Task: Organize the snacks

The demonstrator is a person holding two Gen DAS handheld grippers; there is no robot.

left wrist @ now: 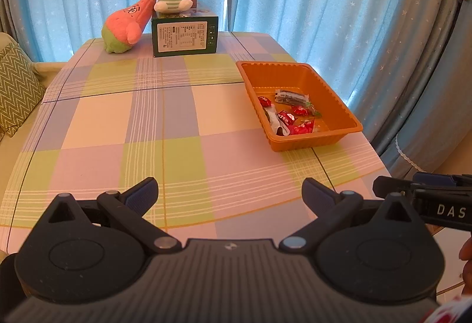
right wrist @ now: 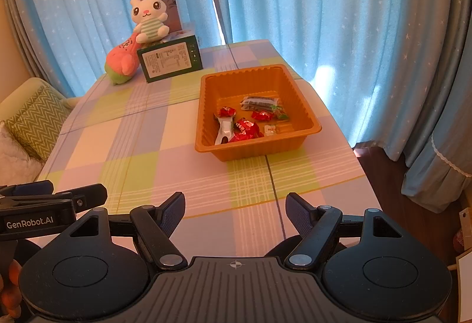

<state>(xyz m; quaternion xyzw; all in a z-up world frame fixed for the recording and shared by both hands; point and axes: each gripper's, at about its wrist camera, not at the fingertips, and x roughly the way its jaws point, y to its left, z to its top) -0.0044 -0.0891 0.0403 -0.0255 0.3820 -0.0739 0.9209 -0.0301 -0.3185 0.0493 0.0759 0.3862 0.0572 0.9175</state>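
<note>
Both claws stood wide open and empty: the left gripper [left wrist: 230, 190] and the right gripper [right wrist: 235, 206] hovered above the checked tablecloth [right wrist: 141, 152], well short of the orange tray [right wrist: 303, 143] and touching nothing. Inside that tray, toward its near wall, lay the red-wrapped candies [right wrist: 244, 128], a white sachet [right wrist: 224, 131] and a dark packet [right wrist: 259, 103]. These snacks appeared light, with slick, crinkly film; each would probably be best pinched across its body or by a twisted wrapper end, using gentle force.
</note>
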